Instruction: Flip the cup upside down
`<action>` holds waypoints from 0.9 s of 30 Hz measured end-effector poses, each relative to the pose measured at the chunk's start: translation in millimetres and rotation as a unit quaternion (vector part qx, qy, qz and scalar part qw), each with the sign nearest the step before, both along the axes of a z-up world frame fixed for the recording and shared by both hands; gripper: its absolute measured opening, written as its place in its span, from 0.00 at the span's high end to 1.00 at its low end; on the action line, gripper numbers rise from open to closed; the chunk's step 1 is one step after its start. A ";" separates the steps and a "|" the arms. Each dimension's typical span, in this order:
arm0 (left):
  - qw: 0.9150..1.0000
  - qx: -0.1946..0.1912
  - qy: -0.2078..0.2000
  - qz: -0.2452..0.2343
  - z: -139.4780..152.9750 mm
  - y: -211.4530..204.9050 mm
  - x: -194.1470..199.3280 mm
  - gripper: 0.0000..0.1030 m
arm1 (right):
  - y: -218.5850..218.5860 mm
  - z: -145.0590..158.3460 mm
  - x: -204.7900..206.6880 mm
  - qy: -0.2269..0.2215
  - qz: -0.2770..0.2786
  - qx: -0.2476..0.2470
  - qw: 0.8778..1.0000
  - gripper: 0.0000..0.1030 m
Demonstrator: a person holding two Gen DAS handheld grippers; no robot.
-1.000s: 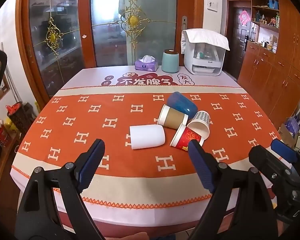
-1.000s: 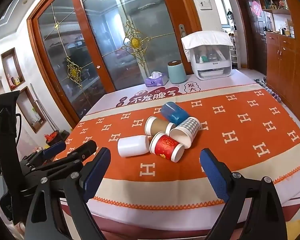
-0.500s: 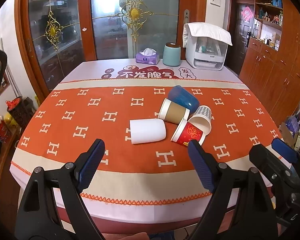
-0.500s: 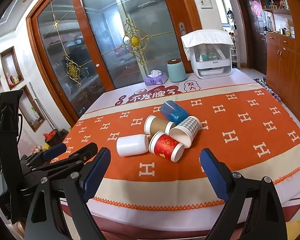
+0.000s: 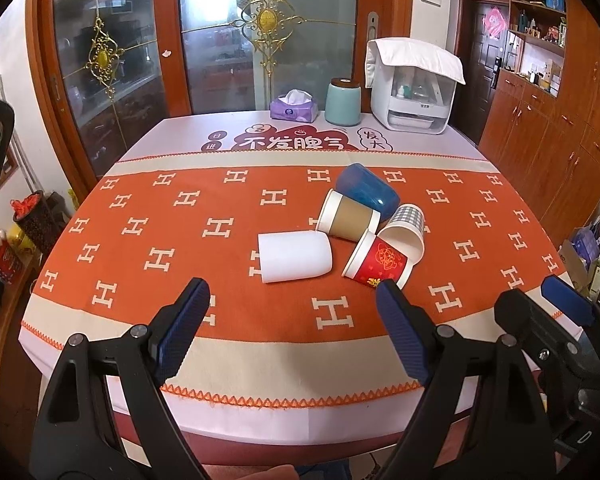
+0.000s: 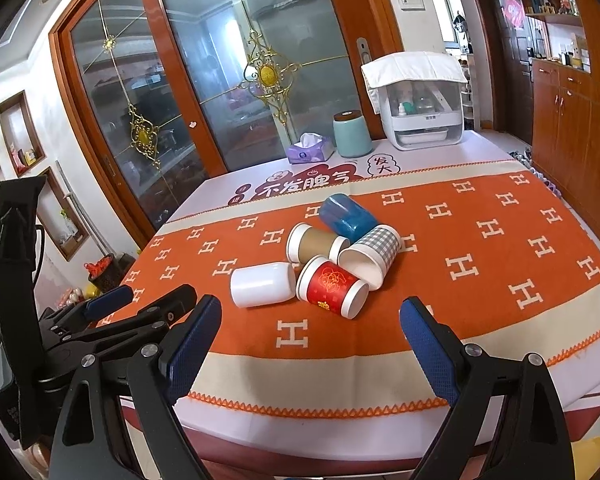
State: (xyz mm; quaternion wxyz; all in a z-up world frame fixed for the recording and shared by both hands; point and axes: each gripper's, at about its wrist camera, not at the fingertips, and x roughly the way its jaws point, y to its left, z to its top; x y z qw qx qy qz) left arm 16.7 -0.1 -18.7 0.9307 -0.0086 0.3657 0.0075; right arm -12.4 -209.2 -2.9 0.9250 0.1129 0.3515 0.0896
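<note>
Several cups lie on their sides in a cluster on the orange tablecloth: a white cup (image 5: pixel 295 255) (image 6: pixel 263 289), a red cup (image 5: pixel 378 263) (image 6: pixel 332 289), a brown paper cup (image 5: pixel 348 220) (image 6: pixel 315 243), a checked cup (image 5: pixel 405 228) (image 6: pixel 370 253) and a blue cup (image 5: pixel 367 191) (image 6: pixel 346 216). My left gripper (image 5: pixel 292 324) is open and empty, over the table's front edge, short of the cups. My right gripper (image 6: pixel 310 340) is open and empty, also short of the cups. The right gripper shows at the left wrist view's right edge (image 5: pixel 560 320); the left gripper at the right wrist view's left (image 6: pixel 112 312).
At the table's far edge stand a purple tissue box (image 5: pixel 294 107), a teal canister (image 5: pixel 343 101) and a white appliance (image 5: pixel 412 88). Glass sliding doors are behind the table. Wooden cabinets (image 5: pixel 560 120) run along the right. A basket (image 5: pixel 32 216) stands on the floor at left.
Both grippers have moved slightly forward toward the cups; the cups sit a little nearer in both views. Jaws stay open and the cups have not moved.
</note>
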 end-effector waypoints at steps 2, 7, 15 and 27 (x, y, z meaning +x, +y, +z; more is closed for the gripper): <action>1.000 0.000 0.000 0.000 -0.1 0.1 0.0 0.19 | 0.0 -0.5 0.8 0.001 0.001 0.000 1.000 0.11; 1.000 -0.001 0.000 0.000 -0.9 0.5 -0.4 0.19 | 0.1 -1.3 1.1 0.002 0.000 0.001 1.000 0.11; 1.000 -0.002 0.002 -0.002 -3.5 2.2 0.6 0.19 | 2.2 -3.5 0.7 0.004 0.000 0.000 1.000 0.11; 1.000 -0.003 0.009 -0.004 -7.3 3.6 2.3 0.19 | 3.4 -7.5 1.2 0.006 0.003 0.001 1.000 0.11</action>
